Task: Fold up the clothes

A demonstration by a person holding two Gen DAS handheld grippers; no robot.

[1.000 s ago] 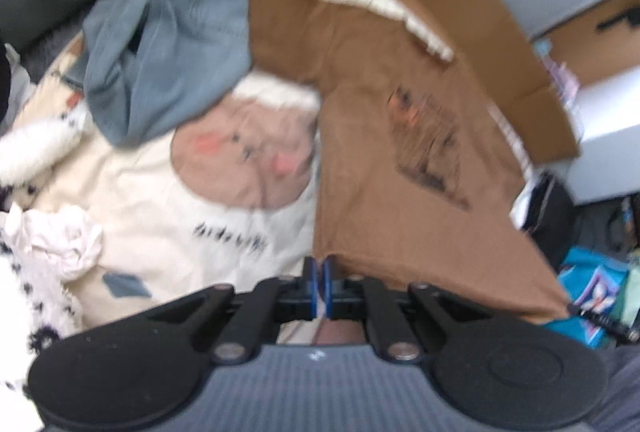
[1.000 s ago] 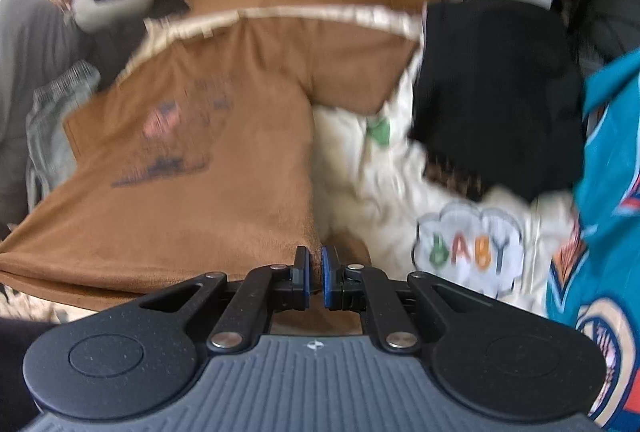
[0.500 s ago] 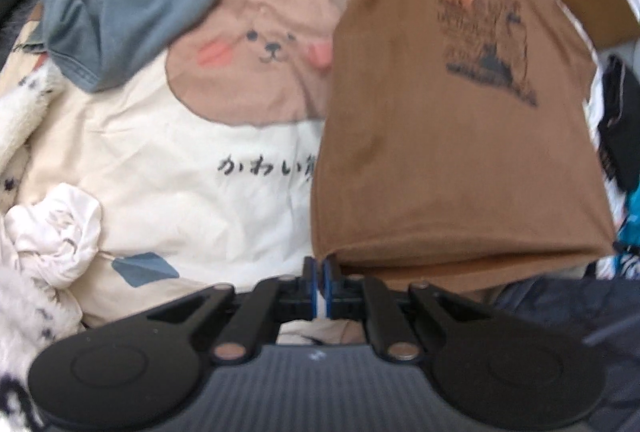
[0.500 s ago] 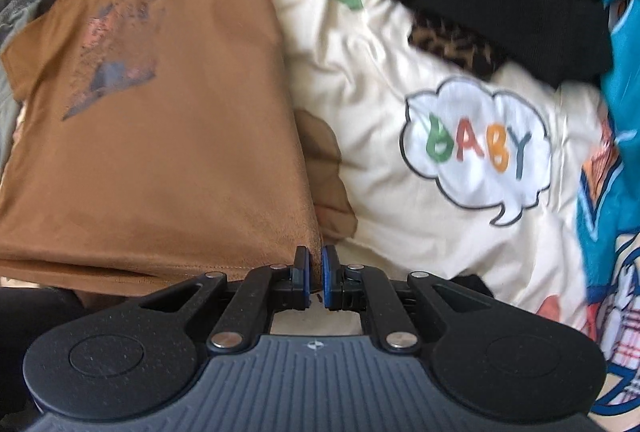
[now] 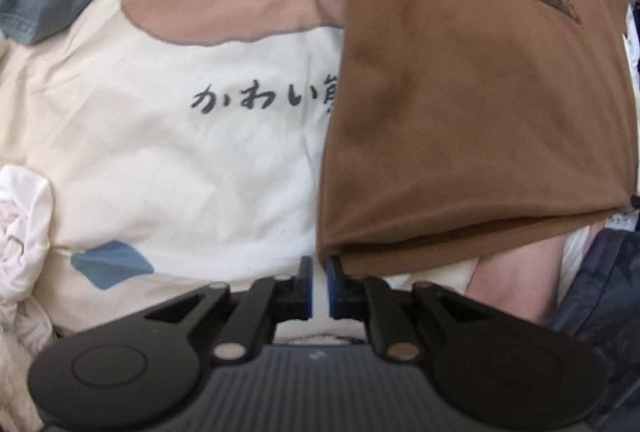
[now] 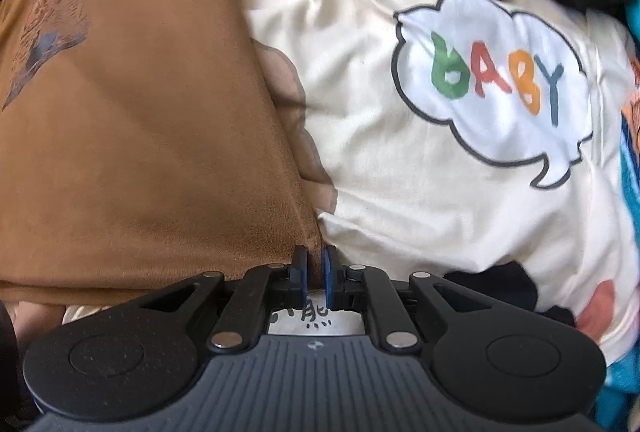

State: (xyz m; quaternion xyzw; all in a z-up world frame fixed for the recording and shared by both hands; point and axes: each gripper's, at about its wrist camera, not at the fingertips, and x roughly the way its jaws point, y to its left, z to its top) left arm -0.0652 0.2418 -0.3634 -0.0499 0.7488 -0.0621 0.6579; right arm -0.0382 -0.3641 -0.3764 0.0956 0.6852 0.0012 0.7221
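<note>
- Since a second ago the brown T-shirt [image 5: 472, 120] has come down from hanging taut in the air to lying along the cream bedspread [image 5: 200, 160], and both cameras have dropped closer to the cloth.
- That suggests the shirt is being laid out flat, so the lay-down step looks nearly finished and the folding proper is probably next.
- The left gripper [image 5: 319, 282] shows its blue pads a sliver apart. The shirt's near corner sits just ahead and right of them, and I cannot tell whether cloth is pinched or just let go.
- The right gripper [image 6: 316, 278] has its jaws nearly together with the shirt's other hem corner tucked between the pads, so it seems to be clamped on it.
- The T-shirt [image 6: 132, 136] runs away from both grippers, print side up, smooth with a few soft creases.
- Its lower hem reads as a doubled edge, front and back layers together.
- The bedspread's "BABY" cloud [image 6: 492, 80] lies ahead and right of the right jaws.
</note>
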